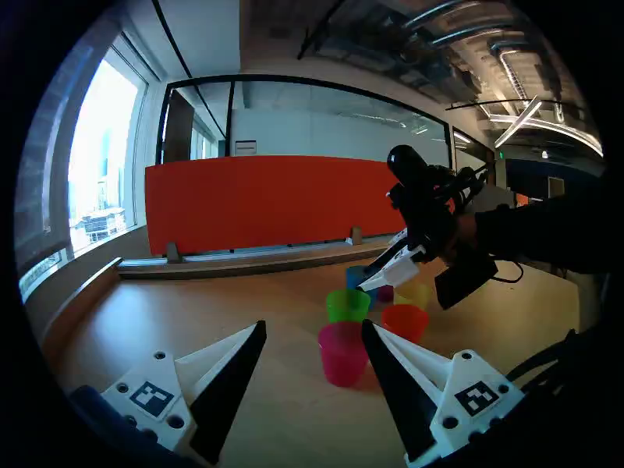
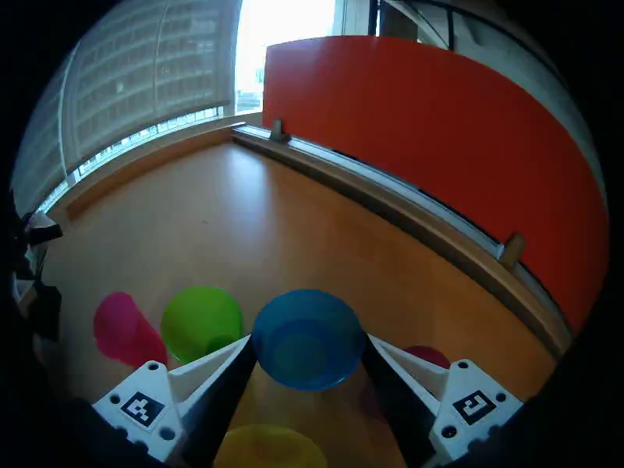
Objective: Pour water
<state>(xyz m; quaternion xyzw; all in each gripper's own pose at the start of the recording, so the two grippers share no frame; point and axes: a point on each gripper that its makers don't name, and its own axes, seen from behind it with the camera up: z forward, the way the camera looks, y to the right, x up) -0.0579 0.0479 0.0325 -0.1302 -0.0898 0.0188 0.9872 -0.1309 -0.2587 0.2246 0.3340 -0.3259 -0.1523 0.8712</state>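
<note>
Holding left gripper spread wide and empty over the wooden table, pink cup standing just ahead beside its right finger, green cup behind that. Clamping blue cup between both fingers of right gripper, just beyond the green one.
</note>
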